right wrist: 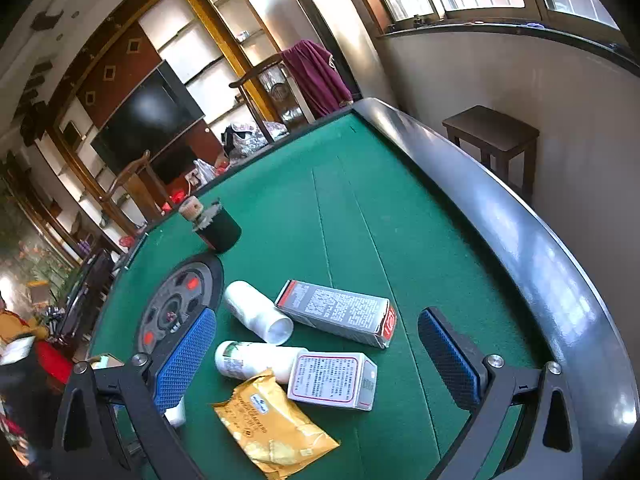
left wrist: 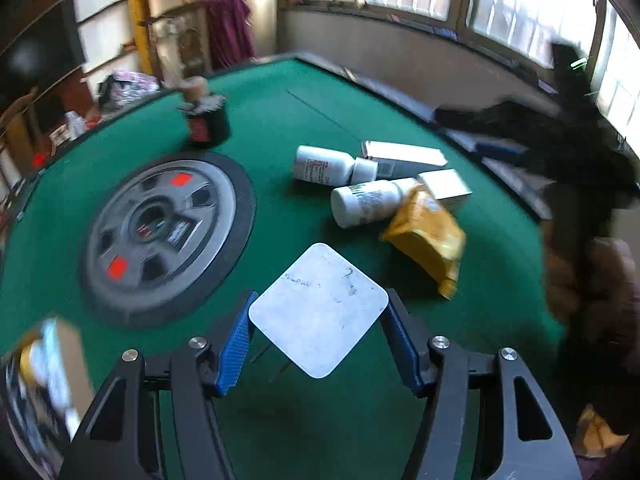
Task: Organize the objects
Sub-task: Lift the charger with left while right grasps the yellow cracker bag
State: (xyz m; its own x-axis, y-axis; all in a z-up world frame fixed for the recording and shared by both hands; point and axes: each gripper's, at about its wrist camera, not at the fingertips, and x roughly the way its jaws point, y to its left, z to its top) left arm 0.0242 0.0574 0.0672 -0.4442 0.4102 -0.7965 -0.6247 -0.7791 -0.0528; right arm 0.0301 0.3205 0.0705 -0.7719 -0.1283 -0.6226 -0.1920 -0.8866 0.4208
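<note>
My left gripper [left wrist: 318, 320] is shut on a white square box [left wrist: 320, 308] and holds it above the green table [left wrist: 280, 120]. Beyond it lie two white bottles [left wrist: 328, 166] [left wrist: 366, 202], two white boxes [left wrist: 404, 158] [left wrist: 446, 188] and a yellow packet [left wrist: 428, 240]. My right gripper [right wrist: 316, 356] is open and empty above the same pile: a long box [right wrist: 336, 312], a small box [right wrist: 332, 380], two white bottles [right wrist: 256, 312] [right wrist: 256, 360] and the yellow packet [right wrist: 276, 424]. The right gripper shows in the left wrist view as a dark blurred shape [left wrist: 520, 136].
A round grey and black hub [left wrist: 160, 228] sits in the table's middle. A dark cup holder with small items [right wrist: 216, 224] stands beyond it. The table has a raised dark rim [right wrist: 520, 240]. A dark stool [right wrist: 492, 136] stands by the wall.
</note>
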